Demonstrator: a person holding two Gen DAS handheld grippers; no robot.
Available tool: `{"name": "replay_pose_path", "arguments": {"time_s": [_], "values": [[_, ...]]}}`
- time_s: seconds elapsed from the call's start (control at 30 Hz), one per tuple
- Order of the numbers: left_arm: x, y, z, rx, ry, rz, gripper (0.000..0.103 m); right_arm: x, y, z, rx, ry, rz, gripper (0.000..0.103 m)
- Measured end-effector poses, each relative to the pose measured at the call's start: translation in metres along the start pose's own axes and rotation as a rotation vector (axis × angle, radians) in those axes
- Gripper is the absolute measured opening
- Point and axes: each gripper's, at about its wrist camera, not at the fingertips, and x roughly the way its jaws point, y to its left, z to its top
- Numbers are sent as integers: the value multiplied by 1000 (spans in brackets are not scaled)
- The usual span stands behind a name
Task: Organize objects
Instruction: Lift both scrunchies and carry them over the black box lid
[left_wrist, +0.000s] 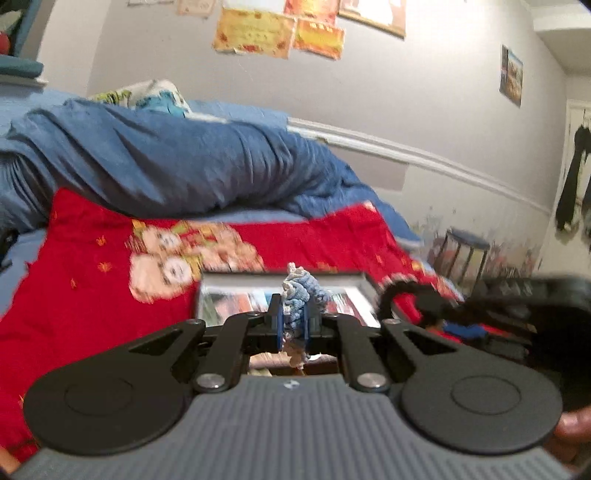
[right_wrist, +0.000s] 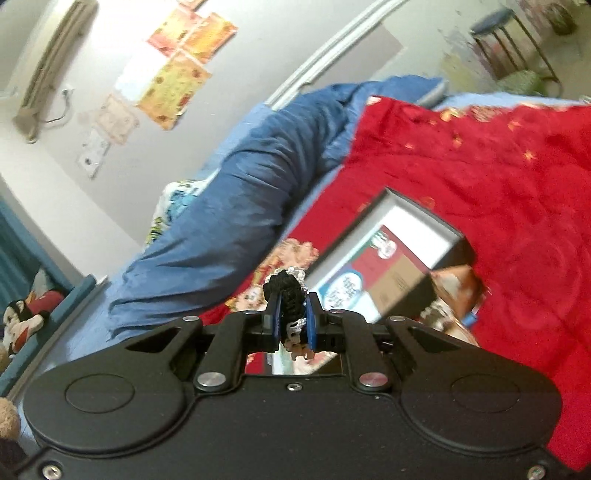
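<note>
My left gripper (left_wrist: 293, 319) is shut on a small blue and white crocheted piece (left_wrist: 301, 295), held above a printed cardboard box (left_wrist: 236, 295) on the red blanket. My right gripper (right_wrist: 291, 314) is shut on a small black crocheted piece (right_wrist: 286, 288) with white trim, held above the same box (right_wrist: 388, 258). The right gripper's black body shows at the right edge of the left wrist view (left_wrist: 517, 306), close beside the left gripper. Both views are blurred.
The box lies on a red blanket (left_wrist: 92, 295) with a cartoon print, spread over a bed. A rolled blue duvet (left_wrist: 166, 166) lies behind it along the wall. A stool (left_wrist: 465, 251) stands past the bed's end. Plush toys (right_wrist: 26, 317) sit on a shelf at left.
</note>
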Motion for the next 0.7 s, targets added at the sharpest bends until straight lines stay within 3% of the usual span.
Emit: {"name": "replay_pose_path", "arguments": {"time_s": [0.17,0.33,0.6,0.7], "values": [[-5,27,33,32,-62,28,13,1,15,8,-33,4,31,14],[1,37,45,65,-89,69,13,18,32,20,-93,37,58,14],[48,40,47,62,-23,63,13,54,51,50,-204,100,67,14],[67,36,41,74,14,56,13,72,51,60,-260,119,30,14]]}}
